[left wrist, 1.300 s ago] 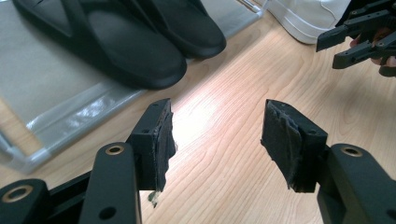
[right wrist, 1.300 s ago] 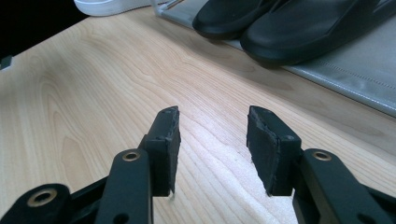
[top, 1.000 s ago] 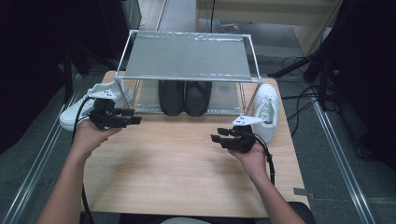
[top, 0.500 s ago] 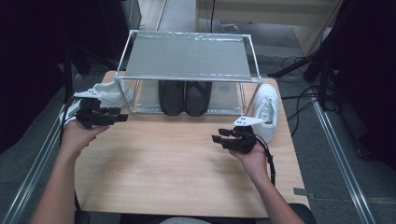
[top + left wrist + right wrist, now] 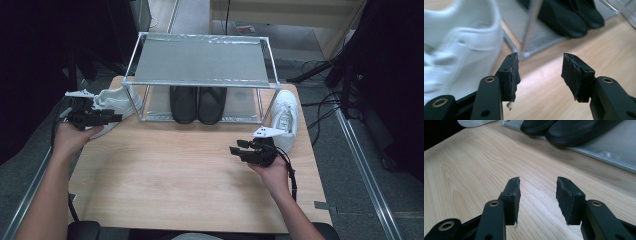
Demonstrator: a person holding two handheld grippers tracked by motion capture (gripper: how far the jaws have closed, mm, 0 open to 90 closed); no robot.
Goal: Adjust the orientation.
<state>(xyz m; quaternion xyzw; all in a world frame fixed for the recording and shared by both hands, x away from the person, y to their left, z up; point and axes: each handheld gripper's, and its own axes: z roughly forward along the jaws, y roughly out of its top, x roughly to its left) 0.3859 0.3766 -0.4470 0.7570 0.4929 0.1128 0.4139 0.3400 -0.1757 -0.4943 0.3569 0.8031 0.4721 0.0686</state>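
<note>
Gripped in the person's left hand, the left gripper (image 5: 107, 118) sits at the table's (image 5: 175, 175) left edge, jaws apart and just closing a little with nothing between them, right beside the left white sneaker (image 5: 112, 100) near the far left corner. Under the metal rack (image 5: 200, 62) at the far edge stand two black shoes (image 5: 196, 104). Over the right part, the right gripper (image 5: 239, 150) holds its jaws apart on nothing. A right white sneaker (image 5: 285, 117) lies along the right edge.
</note>
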